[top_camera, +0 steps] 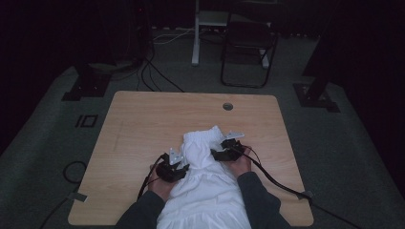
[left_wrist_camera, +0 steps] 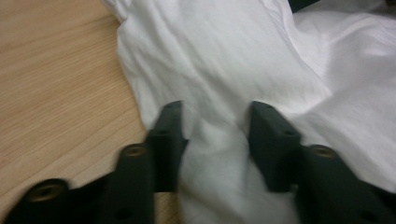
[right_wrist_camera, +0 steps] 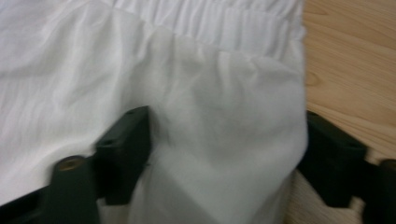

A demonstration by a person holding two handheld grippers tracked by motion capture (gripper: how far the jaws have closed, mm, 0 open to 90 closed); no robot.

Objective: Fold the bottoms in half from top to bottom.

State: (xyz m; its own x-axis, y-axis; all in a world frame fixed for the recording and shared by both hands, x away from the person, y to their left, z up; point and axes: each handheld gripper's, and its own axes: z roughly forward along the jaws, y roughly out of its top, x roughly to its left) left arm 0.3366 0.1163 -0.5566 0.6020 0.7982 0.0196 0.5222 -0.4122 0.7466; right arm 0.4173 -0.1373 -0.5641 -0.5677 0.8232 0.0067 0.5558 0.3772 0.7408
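high view: two dark sleeves (top_camera: pixel 143 212) are seen entering from the near edge, and a white garment (top_camera: pixel 205 191) is spread between them, running from the near edge of the wooden tabletop (top_camera: pixel 143 119) out toward its middle. the left gripper (top_camera: pixel 179 168) is set at the garment's left edge and the right gripper (top_camera: pixel 217 153) at its right edge, slightly farther out; black cables (top_camera: pixel 277 181) are trailed from both across the tabletop. the gathered waistband end (top_camera: pixel 203 135) of the garment is laid beyond the grippers.

in the left gripper view, a raised fold of the white cloth (left_wrist_camera: pixel 215 140) is held between the two black jaws, which are closed in against it from both sides; bare wood (left_wrist_camera: pixel 56 84) is seen at the left. in the right gripper view, a wider fold of the cloth (right_wrist_camera: pixel 224 140) is bracketed by the jaws, which stand well apart with fabric against each; whether it is pinched cannot be told. the ruched waistband (right_wrist_camera: pixel 224 18) is seen farther on.

beyond the tabletop, a round hole (top_camera: pixel 228 106) near its far edge, then a dark chair (top_camera: pixel 248 47) on the grey floor are made out.
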